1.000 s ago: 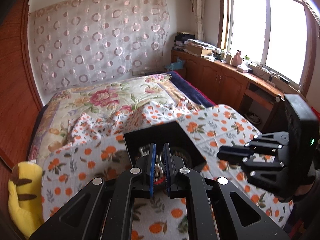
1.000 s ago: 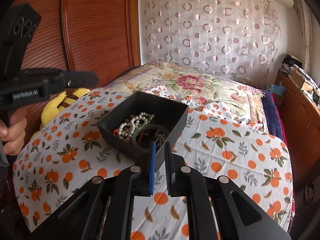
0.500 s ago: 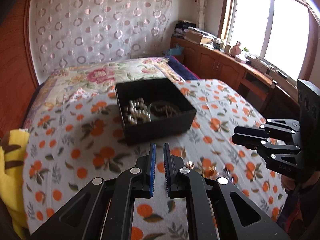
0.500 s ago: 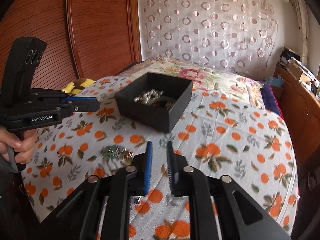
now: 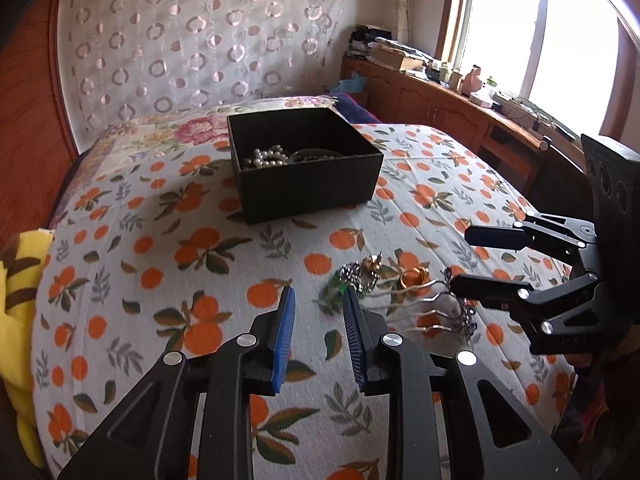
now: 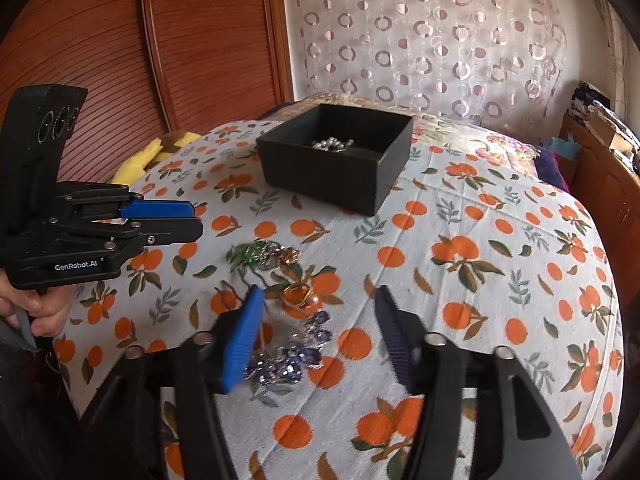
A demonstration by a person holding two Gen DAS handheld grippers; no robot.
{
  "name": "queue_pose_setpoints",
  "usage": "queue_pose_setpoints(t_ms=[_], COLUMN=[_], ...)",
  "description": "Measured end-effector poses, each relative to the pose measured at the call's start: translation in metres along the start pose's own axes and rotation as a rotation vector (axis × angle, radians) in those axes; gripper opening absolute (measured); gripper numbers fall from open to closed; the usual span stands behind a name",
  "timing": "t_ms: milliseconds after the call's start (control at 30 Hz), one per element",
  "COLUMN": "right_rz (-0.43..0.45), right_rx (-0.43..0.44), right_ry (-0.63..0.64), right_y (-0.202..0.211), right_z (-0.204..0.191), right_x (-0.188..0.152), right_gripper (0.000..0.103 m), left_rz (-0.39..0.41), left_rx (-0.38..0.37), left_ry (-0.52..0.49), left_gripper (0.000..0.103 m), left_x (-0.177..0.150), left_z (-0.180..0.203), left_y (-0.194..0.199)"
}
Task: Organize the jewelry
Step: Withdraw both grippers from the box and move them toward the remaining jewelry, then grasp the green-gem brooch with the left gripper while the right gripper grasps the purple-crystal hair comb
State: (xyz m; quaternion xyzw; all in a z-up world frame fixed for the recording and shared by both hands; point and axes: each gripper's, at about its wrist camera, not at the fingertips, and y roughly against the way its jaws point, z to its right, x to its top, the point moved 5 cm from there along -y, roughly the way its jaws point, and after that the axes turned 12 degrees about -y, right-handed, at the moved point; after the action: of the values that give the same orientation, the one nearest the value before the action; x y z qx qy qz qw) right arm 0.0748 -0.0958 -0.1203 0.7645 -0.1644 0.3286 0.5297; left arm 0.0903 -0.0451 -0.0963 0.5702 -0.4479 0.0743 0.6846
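A black box (image 5: pixel 304 184) holding pearls (image 5: pixel 266 156) stands on the orange-print cloth (image 5: pixel 180 248). Nearer lie loose pieces: a green and silver piece (image 5: pixel 352 276), a gold ring (image 5: pixel 412 278) and a silver hair comb (image 5: pixel 430 312). My left gripper (image 5: pixel 319 300) hovers just left of them, its jaws opening with nothing between them. In the right wrist view, my right gripper (image 6: pixel 318 296) is opening wide over the gold ring (image 6: pixel 298 294) and a purple crystal piece (image 6: pixel 292 356), touching neither. The box (image 6: pixel 336 168) is behind them. The left gripper (image 6: pixel 194 221) shows at the left.
A yellow plush toy (image 5: pixel 16 280) lies at the bed's left edge. A wooden cabinet (image 5: pixel 460 120) with clutter runs under the window on the right. Wooden wardrobe doors (image 6: pixel 160 60) stand behind the bed. A person's hand (image 6: pixel 36 312) holds the left gripper's handle.
Both grippers have drawn back from the box and sunk toward the cloth. Both jaws went from shut to parted, the right much wider. The loose jewelry has come into view.
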Motion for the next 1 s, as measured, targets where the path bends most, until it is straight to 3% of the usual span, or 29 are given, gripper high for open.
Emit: queue_pose_setpoints(t_ms=[133, 633, 667, 733, 1000], right_rz=[-0.033, -0.125, -0.125, -0.118, -0.117], right_rx=[0.015, -0.037, -0.035, -0.032, -0.038], right_ry=[0.03, 0.117, 0.119, 0.122, 0.115], right_y=[-0.007, -0.028, -0.027, -0.025, -0.01], right_z=[-0.009, -0.015, -0.015, -0.014, -0.002], right_x=[-0.007, -0.018, -0.019, -0.018, -0.026], right_gripper=[0.076, 0.076, 0.075, 0.061, 0.06], left_rz=[-0.012, -0.031, -0.03, -0.03, -0.032], left_rx=[0.001, -0.011, -0.015, -0.017, -0.043], left_ry=[0.011, 0.032, 0.034, 0.035, 0.029], left_gripper=[0.024, 0.024, 0.024, 0.024, 0.031], left_x=[-0.005, -0.01, -0.009, -0.007, 0.002], left_z=[-0.002, -0.004, -0.004, -0.004, 0.002], left_y=[-0.002, -0.012, -0.012, -0.014, -0.022])
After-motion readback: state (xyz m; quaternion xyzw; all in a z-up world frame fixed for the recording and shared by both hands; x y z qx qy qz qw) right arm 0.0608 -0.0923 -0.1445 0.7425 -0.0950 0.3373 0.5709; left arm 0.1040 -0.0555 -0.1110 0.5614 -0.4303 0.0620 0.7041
